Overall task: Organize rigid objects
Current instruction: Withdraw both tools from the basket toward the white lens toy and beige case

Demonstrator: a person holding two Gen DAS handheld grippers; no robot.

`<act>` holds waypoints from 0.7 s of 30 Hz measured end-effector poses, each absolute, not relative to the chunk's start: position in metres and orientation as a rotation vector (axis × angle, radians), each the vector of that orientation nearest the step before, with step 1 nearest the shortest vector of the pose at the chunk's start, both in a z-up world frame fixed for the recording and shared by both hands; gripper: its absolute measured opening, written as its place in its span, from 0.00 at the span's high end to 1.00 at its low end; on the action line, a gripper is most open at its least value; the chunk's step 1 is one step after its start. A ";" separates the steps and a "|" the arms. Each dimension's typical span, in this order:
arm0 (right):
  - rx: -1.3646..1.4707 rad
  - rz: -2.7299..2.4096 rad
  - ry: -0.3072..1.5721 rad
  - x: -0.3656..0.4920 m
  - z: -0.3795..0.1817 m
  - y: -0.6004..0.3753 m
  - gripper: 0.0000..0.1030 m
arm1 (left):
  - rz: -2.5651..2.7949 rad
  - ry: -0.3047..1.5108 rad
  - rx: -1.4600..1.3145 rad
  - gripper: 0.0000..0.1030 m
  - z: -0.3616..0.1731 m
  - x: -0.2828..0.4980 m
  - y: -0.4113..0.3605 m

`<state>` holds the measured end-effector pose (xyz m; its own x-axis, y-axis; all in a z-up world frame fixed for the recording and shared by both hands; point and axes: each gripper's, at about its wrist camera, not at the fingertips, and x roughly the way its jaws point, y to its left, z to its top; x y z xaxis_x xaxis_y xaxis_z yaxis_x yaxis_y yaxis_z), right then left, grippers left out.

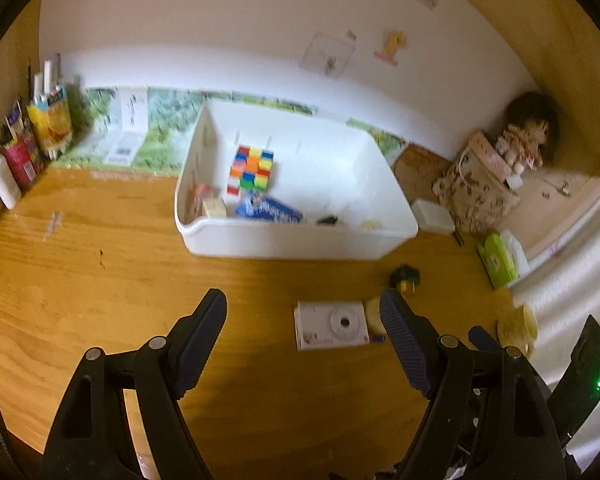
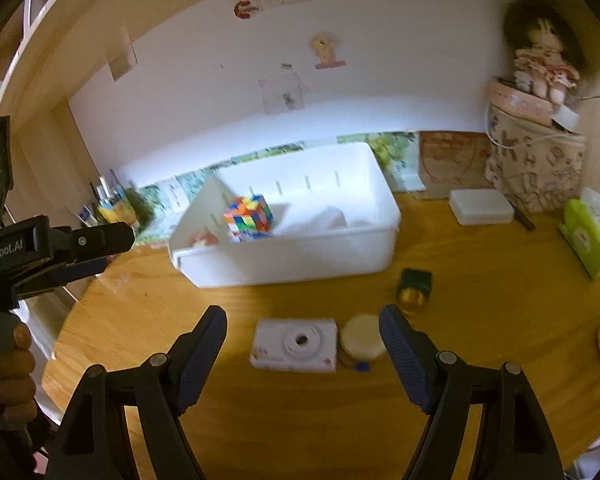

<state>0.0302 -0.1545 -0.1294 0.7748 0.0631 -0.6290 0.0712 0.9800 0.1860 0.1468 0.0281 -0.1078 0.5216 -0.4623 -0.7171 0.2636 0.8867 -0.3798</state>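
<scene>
Both grippers hang open over the wooden desk (image 2: 284,420) and hold nothing. The right gripper (image 2: 302,334) points at a white toy camera (image 2: 294,345) that lies flat, with a round cream lid (image 2: 362,340) touching it at 3 o'clock. At 12 o'clock stands the white bin (image 2: 300,256) with a colour cube (image 2: 249,214) inside. The left gripper (image 1: 302,320) has the camera between its fingers in view, not touching

White lettering "enRobot.AI", cut off at the frame edge, on the black body of the left gripper (image 2: 112,250); other printing too blurred to read.
</scene>
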 end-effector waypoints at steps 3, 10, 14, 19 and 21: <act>0.180 -0.033 0.708 0.021 -0.137 -0.155 0.23 | -0.465 0.966 -0.232 0.21 -0.117 0.144 0.024; 0.122 -0.072 0.749 0.006 -0.153 -0.162 0.23 | -0.474 1.065 -0.181 0.21 -0.138 0.144 0.005; 0.082 -0.056 0.764 0.005 -0.162 -0.167 0.23 | -0.485 1.120 -0.174 0.21 -0.148 0.146 -0.009; 0.012 -0.013 0.769 0.005 -0.168 -0.173 0.23 | -0.466 1.193 -0.159 0.18 -0.156 0.150 -0.031; -0.024 0.008 0.768 0.006 -0.171 -0.177 0.23 | -0.454 1.217 -0.151 0.17 -0.160 0.152 -0.039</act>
<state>0.0056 -0.1766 -0.1712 0.7193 -0.0015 -0.6947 -0.0163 0.9997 -0.0190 0.1521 -0.0394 -0.1598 0.2698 -0.4146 -0.8691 0.2551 0.9011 -0.3507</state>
